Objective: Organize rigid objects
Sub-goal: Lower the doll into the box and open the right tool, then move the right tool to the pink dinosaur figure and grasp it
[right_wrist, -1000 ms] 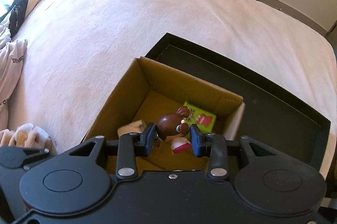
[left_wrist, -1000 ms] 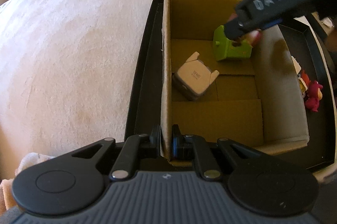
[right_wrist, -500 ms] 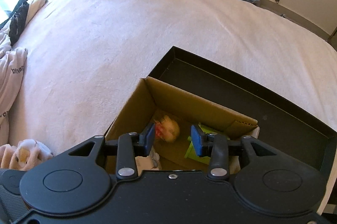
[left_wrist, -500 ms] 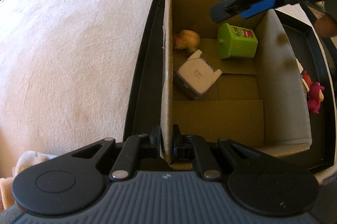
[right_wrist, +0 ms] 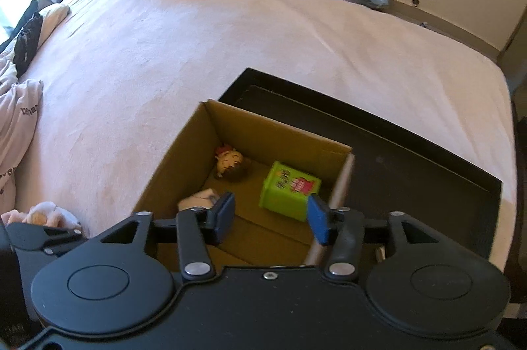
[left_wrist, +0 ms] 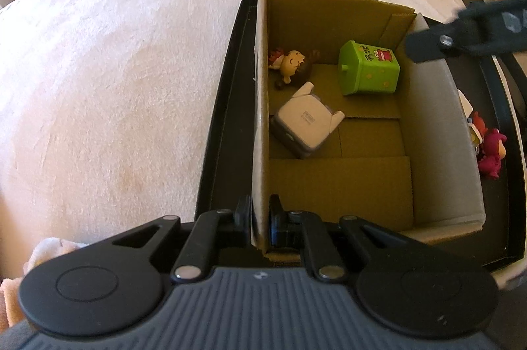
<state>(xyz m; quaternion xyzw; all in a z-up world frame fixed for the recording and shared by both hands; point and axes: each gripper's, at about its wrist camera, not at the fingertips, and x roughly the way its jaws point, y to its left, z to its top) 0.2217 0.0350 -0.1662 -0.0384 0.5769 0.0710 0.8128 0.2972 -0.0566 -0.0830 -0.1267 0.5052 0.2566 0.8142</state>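
Left gripper (left_wrist: 260, 219) clamps cardboard box (left_wrist: 438, 132) wall; right gripper (right_wrist: 268, 218), jaws just opening, empty, should lift clear of figurine (right_wrist: 230, 163).

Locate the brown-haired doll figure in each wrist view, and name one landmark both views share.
Left wrist: the doll figure lies in the cardboard box's far left corner, against the left wall, beyond the white cube toy.
Right wrist: the doll figure lies at the box's far wall, upper left of the gripper.
Shared landmark: the green cube toy, to the doll's right.
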